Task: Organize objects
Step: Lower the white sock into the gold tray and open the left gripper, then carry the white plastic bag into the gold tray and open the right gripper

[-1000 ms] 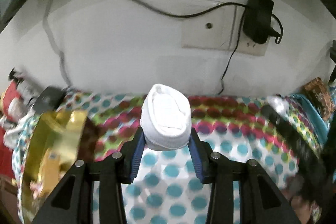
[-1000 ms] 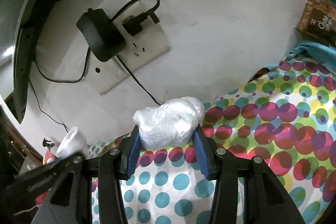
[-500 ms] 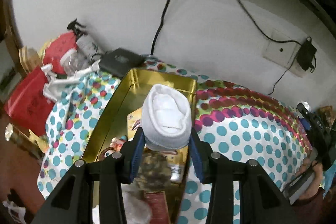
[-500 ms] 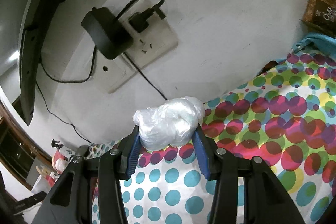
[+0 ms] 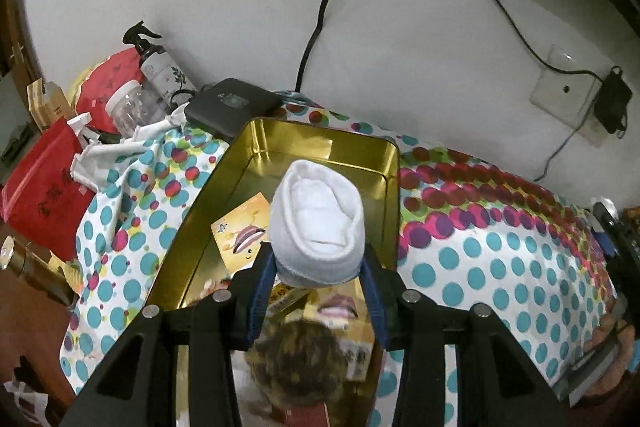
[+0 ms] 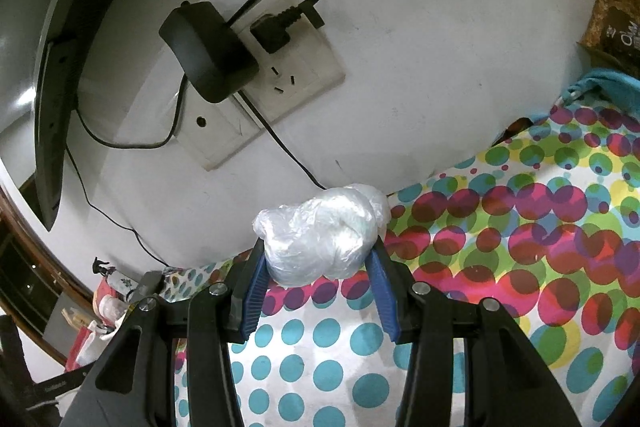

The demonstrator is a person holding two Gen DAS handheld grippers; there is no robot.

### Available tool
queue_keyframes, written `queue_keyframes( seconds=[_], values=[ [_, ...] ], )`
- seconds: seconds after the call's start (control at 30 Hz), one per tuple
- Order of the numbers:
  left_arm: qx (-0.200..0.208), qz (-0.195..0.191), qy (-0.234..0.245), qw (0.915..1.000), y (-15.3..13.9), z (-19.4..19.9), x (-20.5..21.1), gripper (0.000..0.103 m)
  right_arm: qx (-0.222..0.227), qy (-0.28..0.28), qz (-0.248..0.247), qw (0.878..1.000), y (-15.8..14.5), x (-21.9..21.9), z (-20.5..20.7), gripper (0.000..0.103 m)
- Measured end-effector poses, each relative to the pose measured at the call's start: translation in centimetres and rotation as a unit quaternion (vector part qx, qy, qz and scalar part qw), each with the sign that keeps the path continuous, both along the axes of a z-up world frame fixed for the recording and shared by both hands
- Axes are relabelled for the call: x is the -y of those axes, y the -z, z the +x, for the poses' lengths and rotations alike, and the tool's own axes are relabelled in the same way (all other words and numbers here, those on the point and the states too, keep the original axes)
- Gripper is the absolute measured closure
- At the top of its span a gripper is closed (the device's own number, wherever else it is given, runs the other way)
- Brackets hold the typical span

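Looking along the left gripper [image 5: 318,283], one sees its blue pads closed partway on a rolled white sock [image 5: 318,223], which it carries above the open gold tin [image 5: 394,163]; the tin lies on the polka-dot cloth [image 5: 500,259] and already holds a yellow printed card [image 5: 240,227] and other packets, blurred at the near end. The far end of the tin floor appears bare, so a good release would probably come after lowering the roll toward that free patch, keeping it within the walls and letting go only when it is close to the floor, lest it bounce or unroll. A spray bottle [image 5: 158,63], a clear jar [image 5: 132,107] and a black box [image 5: 232,103] stand beyond the tin's far corner, well clear of the drop. In the right wrist view, the right gripper [image 6: 318,287] is likewise part-closed, on a crumpled clear plastic bag [image 6: 320,235], held above the cloth near the wall, where an adapter [image 6: 208,55] is plugged into a socket plate [image 6: 296,79]. This hand would best wait aside, its bundle kept firmly pinched, until the tin is free.
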State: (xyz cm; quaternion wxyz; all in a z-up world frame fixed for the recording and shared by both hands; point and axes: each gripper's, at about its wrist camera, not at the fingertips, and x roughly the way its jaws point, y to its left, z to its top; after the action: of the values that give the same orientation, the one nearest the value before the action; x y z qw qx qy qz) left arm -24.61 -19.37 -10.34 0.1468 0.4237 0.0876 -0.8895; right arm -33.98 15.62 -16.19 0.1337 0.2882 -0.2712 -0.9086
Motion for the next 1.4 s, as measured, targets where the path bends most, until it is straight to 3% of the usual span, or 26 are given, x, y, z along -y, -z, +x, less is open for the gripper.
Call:
queue_keyframes(
  seconds=[0.17,0.3,0.47,1.07,1.23,1.4],
  values=[
    [0.016,0.01,-0.003,0.9998,0.9,-2.1,0.9,0.059,0.004,-0.002,-0.001,1.0,0.3,0.2,-0.3,0.059],
    [0.026,-0.002,-0.018,0.9995,1.4,-2.4,0.9,0.059,0.006,-0.003,-0.003,1.0,0.5,0.0,-0.4,0.059],
    [0.026,0.002,-0.03,0.9992,1.4,-1.6,0.8,0.046,0.006,-0.005,-0.003,1.0,0.6,0.1,-0.4,0.059],
    [0.032,-0.044,-0.024,0.9982,1.7,-0.3,-2.3,0.046,0.0,-0.02,0.007,1.0,0.4,0.5,-0.3,0.059],
    [0.015,-0.057,-0.022,0.998,1.4,1.0,-3.4,0.046,-0.005,-0.027,0.01,1.0,0.2,0.9,-0.3,0.059],
    [-0.044,-0.07,-0.023,0.9963,-0.1,3.9,-4.2,0.046,-0.016,-0.043,0.021,0.999,-0.2,2.0,0.0,0.059]
  ],
)
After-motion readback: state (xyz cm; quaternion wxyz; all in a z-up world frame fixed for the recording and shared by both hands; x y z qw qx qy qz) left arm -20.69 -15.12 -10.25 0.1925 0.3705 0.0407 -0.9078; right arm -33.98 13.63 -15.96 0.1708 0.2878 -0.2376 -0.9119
